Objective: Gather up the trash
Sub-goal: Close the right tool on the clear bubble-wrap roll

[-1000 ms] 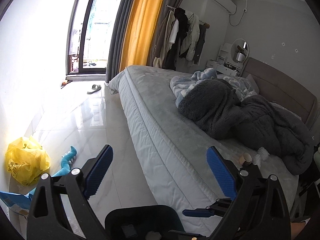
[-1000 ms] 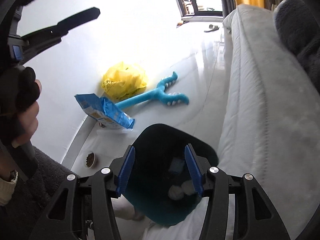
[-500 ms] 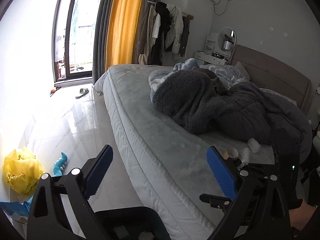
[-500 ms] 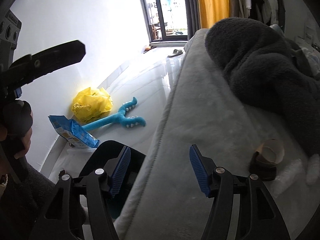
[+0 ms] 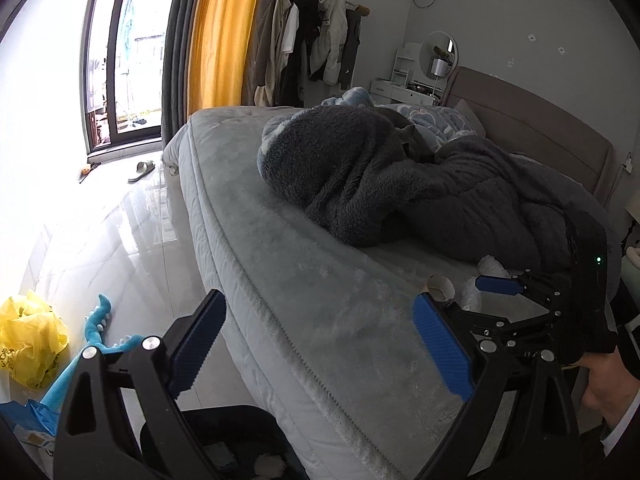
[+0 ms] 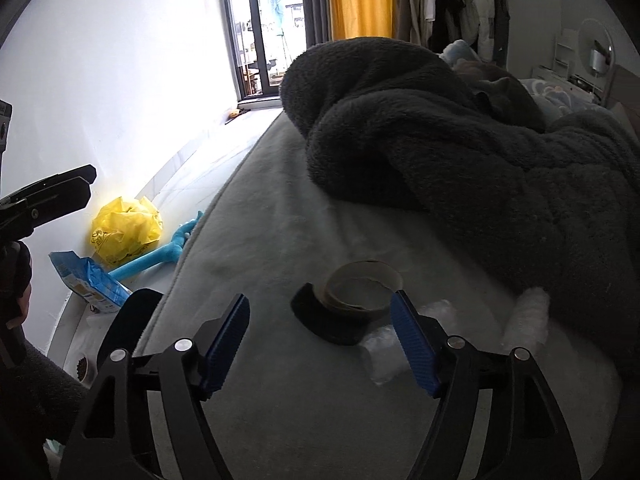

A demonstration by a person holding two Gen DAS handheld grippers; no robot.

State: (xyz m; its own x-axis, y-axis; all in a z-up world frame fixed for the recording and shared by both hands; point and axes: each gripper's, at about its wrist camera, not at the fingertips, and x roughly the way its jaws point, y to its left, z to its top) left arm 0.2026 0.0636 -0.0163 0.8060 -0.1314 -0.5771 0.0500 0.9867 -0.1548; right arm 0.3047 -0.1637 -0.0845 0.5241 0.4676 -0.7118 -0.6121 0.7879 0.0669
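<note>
Grey quilted mattress (image 6: 280, 248) across most of both views, serving as the shelf for the litter. Heaped on its far half, a dark fleece blanket (image 6: 480, 152), pushed back far enough to leave the near strip bare.

Down on the floor, tight against the bed's edge, a black bin (image 5: 224, 432) with a few scraps already inside; probably parked there so that anything lifted off the bed needs only a short swing over the side. Further along by the wall, a crumpled yellow plastic bag (image 6: 126, 232), a blue toy (image 6: 160, 258) and a blue snack packet (image 6: 88, 280), all well apart from the bed.

Left gripper (image 5: 320, 304) held above the bed's edge and the bin, jaws spread wide, nothing between them; apparently just waiting. Right gripper (image 6: 320, 302) low over the mattress, jaws likewise wide apart and empty, aimed at the trash near the blanket's hem.

Straight ahead of it, a cardboard ring (image 6: 362, 284) resting partly on a flat black piece (image 6: 324, 322), near the right finger, not between the pads. Beside that finger, crumpled clear plastic (image 6: 384, 356); past it, a white tissue wad (image 6: 526, 316) touching the blanket. Likely next: advance, straddle the ring, close.
</note>
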